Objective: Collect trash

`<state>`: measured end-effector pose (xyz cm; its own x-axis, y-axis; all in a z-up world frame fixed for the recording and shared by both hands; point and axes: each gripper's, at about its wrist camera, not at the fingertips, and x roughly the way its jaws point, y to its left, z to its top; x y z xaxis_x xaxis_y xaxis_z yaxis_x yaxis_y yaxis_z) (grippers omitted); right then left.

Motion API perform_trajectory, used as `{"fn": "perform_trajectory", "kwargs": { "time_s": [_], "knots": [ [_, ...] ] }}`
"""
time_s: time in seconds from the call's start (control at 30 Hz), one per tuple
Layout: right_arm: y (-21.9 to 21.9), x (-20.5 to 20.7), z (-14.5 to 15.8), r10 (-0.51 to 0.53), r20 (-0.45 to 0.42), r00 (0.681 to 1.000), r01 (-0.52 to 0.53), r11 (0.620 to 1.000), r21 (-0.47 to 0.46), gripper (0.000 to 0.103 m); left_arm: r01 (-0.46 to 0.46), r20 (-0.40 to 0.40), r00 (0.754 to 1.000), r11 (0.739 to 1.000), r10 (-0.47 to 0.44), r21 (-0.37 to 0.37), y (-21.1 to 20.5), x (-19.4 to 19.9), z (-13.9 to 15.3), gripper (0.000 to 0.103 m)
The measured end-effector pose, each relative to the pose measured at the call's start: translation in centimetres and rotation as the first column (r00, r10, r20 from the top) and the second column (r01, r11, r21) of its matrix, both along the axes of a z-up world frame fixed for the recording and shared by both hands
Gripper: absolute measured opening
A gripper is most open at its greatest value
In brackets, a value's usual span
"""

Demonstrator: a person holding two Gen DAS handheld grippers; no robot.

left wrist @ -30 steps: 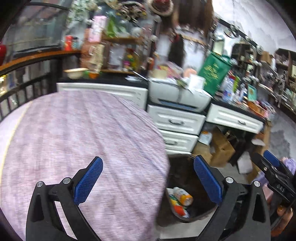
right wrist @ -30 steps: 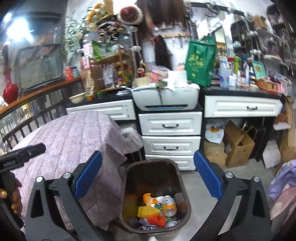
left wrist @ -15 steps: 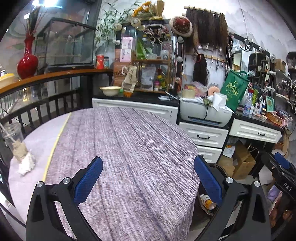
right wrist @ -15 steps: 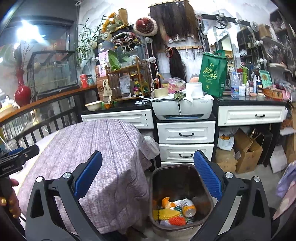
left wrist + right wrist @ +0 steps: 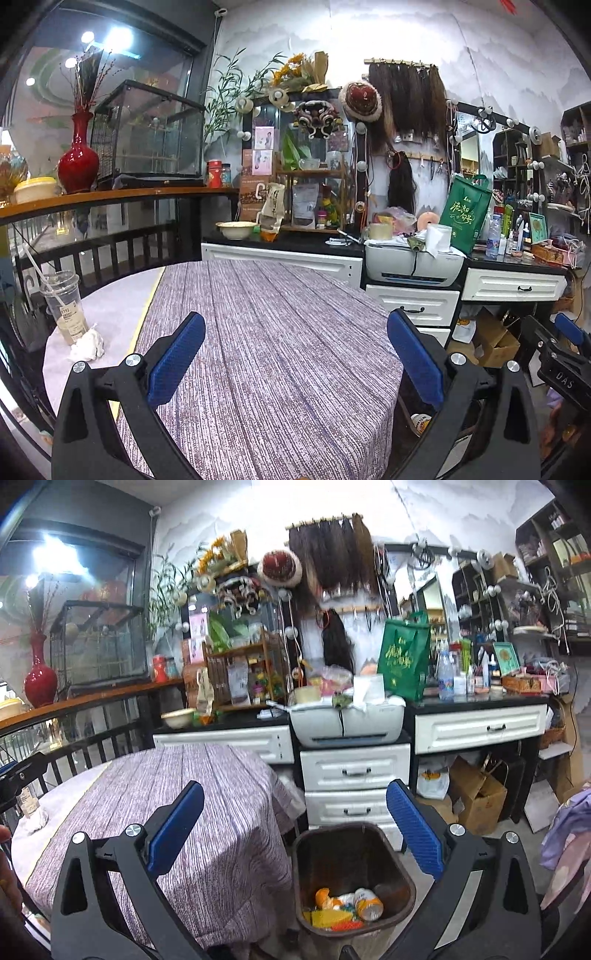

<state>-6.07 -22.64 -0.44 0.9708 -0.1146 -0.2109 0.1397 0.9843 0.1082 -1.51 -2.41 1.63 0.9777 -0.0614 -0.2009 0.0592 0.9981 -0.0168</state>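
Both hand-held grippers, left and right, spread and empty; plastic cup and crumpled tissue sat at ten o'clock on tabletop; I judged best pinching cup low, upright.

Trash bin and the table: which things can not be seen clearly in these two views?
- Trash bin: in the left wrist view the table edge and the left gripper hide almost all of it.
- Bin contents, right wrist view: labels too small to read.
- Plastic cup and crumpled tissue: in the right wrist view nearly cut off at the left edge.
- Right gripper: open, holding nothing.
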Motion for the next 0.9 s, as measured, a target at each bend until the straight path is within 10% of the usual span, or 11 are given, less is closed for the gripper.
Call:
{"fn": "perform_trajectory", "kwargs": {
  "time_s": [0.9],
  "knots": [
    [0.1, -0.1, 0.0, 0.017, 0.014, 1.000, -0.016, 0.999, -0.042, 0.097, -0.030, 0.000, 1.000, 0.999, 0.030, -0.028, 1.3, -0.2, -0.4, 0.098]
  ]
}}
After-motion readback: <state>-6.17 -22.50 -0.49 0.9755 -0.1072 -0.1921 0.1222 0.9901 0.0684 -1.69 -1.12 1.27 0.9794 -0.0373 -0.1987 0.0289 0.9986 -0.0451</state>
